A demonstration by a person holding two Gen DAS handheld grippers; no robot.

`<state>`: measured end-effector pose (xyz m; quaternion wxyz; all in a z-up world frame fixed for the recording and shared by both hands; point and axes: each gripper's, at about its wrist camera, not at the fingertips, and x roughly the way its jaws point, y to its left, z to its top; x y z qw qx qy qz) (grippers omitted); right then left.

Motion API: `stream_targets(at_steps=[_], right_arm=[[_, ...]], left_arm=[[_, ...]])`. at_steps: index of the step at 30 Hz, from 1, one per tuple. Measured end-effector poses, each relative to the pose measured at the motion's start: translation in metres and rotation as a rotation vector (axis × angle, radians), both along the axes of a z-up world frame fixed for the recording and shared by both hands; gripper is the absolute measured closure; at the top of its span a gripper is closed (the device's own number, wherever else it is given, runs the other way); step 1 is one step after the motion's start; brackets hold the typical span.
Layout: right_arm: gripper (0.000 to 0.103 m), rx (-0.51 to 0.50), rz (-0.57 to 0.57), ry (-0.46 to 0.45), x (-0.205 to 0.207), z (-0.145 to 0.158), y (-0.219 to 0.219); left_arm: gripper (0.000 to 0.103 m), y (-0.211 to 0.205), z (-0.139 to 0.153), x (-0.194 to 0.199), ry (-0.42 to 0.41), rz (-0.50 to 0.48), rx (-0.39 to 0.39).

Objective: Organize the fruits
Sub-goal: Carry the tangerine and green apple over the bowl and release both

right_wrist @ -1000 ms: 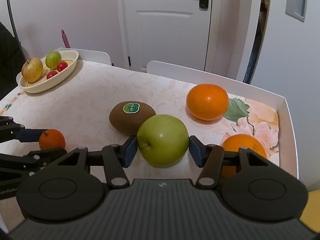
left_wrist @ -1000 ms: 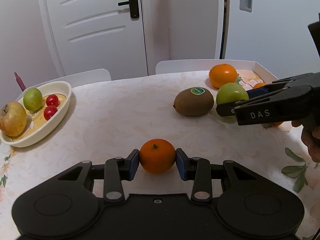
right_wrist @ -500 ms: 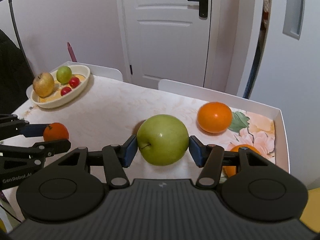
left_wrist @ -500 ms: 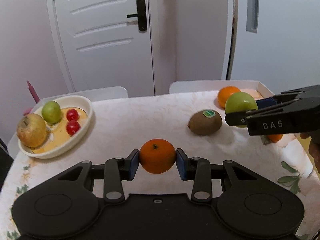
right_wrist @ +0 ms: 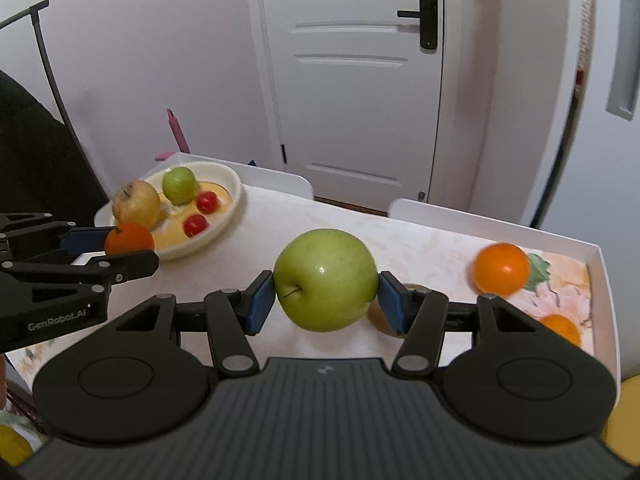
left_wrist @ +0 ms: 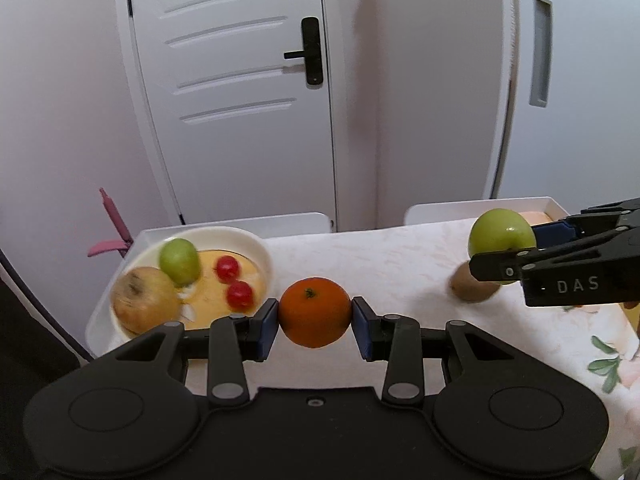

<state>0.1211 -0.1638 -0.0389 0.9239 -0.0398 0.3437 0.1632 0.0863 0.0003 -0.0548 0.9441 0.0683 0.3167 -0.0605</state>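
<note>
My left gripper is shut on a small orange tangerine, held in the air above the table's left half, just right of the white oval bowl. The bowl holds a yellowish apple, a small green fruit and two red cherry tomatoes. My right gripper is shut on a big green apple, lifted over the middle of the table. A brown kiwi lies on the table under that apple.
An orange and a second orange lie on the floral cloth at the right, inside the table's raised white rim. Two white chair backs stand behind the table. A white door is beyond.
Both grippers have risen with their fruit and swung left toward the bowl. The bowl now sits closer to the tangerine, and the kiwi and oranges have dropped behind to the right.
</note>
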Motion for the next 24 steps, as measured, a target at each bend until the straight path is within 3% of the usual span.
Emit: stream_targets(at_steps=[10, 24], right_arm=[[0.032, -0.001, -0.015, 0.009, 0.025, -0.001, 0.066], [0.032, -0.022, -0.052, 0.049, 0.066, -0.023, 0.129]], left_arm=[[0.06, 0.056, 0.001, 0.034, 0.008, -0.036, 0.041], [0.06, 0.097, -0.041, 0.08, 0.06, -0.151, 0.145]])
